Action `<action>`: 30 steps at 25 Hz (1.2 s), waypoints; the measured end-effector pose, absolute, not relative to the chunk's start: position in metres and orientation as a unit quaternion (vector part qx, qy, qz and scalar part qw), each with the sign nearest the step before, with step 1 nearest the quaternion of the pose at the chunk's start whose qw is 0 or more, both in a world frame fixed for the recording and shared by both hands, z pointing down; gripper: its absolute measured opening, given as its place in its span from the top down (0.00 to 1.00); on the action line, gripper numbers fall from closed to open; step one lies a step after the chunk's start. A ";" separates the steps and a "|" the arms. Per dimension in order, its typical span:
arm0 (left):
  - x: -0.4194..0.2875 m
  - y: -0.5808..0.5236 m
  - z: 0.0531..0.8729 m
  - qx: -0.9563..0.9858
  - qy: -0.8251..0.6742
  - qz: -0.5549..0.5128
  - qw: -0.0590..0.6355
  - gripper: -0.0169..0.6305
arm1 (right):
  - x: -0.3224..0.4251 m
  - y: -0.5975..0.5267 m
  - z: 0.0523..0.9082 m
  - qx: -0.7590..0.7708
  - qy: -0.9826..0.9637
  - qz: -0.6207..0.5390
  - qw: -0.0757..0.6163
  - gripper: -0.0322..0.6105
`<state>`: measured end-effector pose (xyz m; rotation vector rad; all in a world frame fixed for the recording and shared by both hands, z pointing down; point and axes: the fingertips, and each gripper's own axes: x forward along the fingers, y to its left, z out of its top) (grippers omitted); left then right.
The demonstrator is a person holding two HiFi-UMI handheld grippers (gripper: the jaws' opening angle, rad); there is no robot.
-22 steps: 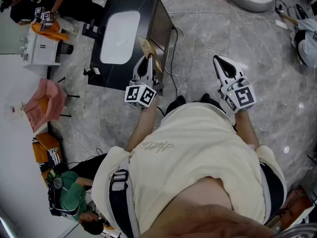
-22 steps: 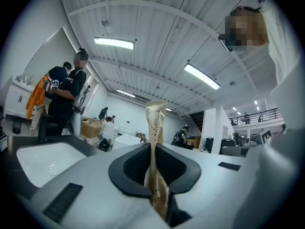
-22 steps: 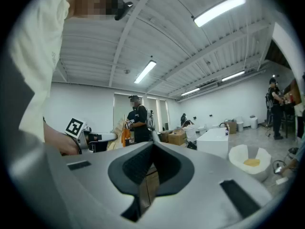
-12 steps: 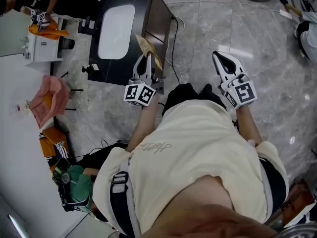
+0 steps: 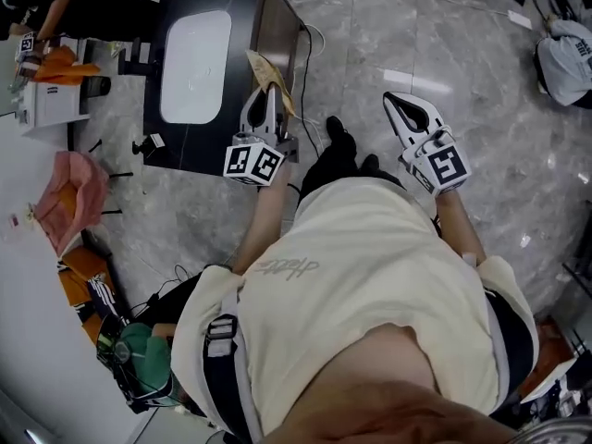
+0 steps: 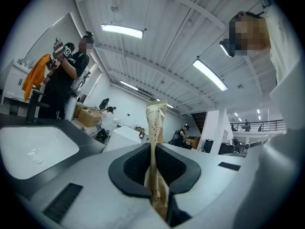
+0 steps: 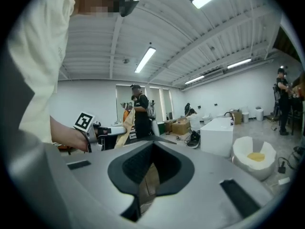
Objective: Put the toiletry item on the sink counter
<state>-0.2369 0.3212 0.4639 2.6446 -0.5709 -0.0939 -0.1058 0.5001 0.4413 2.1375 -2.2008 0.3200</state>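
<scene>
A flat tan paper packet stands pinched between the pads of my left gripper, its top sticking out past the fingertips. In the left gripper view the packet rises upright from the left gripper. The black sink counter with its white basin lies just left of and beyond this gripper; the packet hangs at the counter's near right edge. My right gripper is held apart over the floor, shut, with nothing sticking out of it. From the right gripper I see the packet at the left.
A cable trails on the marble floor beside the counter. A white cabinet with orange cloth and a pink cloth are at the left. A person in green crouches at lower left. A white tub stands to the right.
The person has stepped toward the counter, which has slid left and nearer in the head view. My left gripper keeps its hold on the packet, and the right gripper stays shut.
</scene>
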 end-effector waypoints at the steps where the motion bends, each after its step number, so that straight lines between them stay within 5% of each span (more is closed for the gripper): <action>1: -0.233 0.307 0.464 0.955 -0.204 -0.032 0.213 0.93 | -0.104 0.485 0.439 0.693 -0.713 0.103 0.031 0.96; 6: -0.196 0.232 0.454 0.964 -0.185 -0.037 0.185 0.93 | -0.079 0.403 0.408 0.690 -0.718 0.063 0.059 0.96; 19: -0.150 0.108 0.476 0.955 -0.177 -0.020 0.239 0.93 | -0.037 0.257 0.419 0.677 -0.728 0.104 0.036 0.96; 30: -0.071 0.010 0.467 0.925 -0.290 -0.042 0.242 0.93 | 0.084 0.145 0.431 0.606 -0.788 0.104 0.021 0.96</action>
